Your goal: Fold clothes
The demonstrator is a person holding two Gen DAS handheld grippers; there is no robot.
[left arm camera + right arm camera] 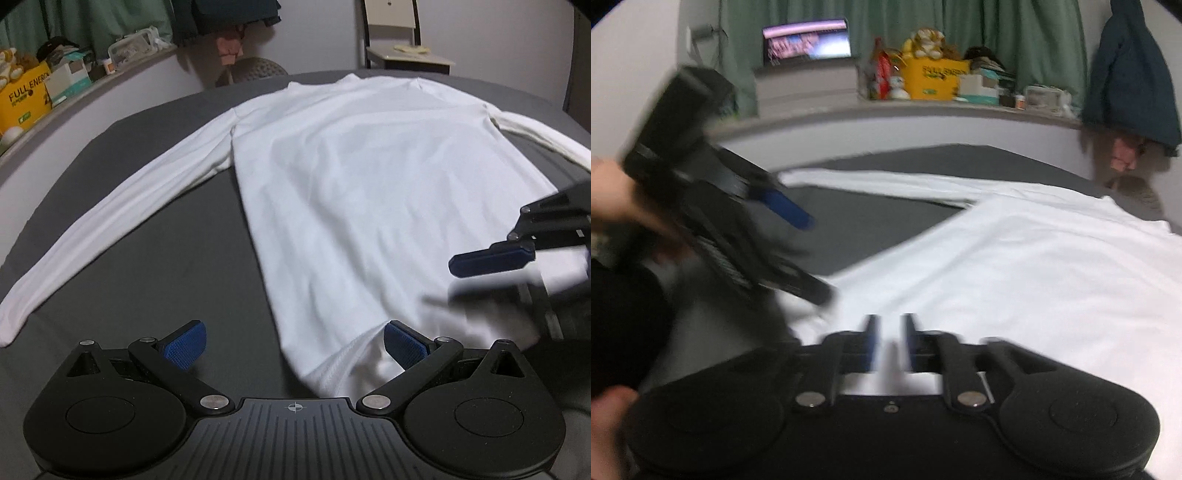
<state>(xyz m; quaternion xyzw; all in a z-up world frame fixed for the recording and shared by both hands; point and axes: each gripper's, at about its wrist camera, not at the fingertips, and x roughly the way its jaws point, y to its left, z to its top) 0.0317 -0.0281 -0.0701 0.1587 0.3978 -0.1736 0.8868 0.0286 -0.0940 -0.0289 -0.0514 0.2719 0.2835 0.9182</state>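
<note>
Lying flat on the grey bed (155,229), a white long-sleeved shirt (351,192) had both sleeves spread. Left gripper (293,347) stood wide apart over the hem at the near edge. Right gripper (889,341) was narrowed, fabric between its fingers; grip unclear.

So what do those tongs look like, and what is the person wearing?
Both tongs are black plastic. The left tongs have two round discs on the body, a ribbed middle panel with a small crosshair mark, silver rivets on the linkage arms, and bumpy blue pads on the fingers. The right tongs look the same, blurred. A black sleeve covers the arm.
</note>
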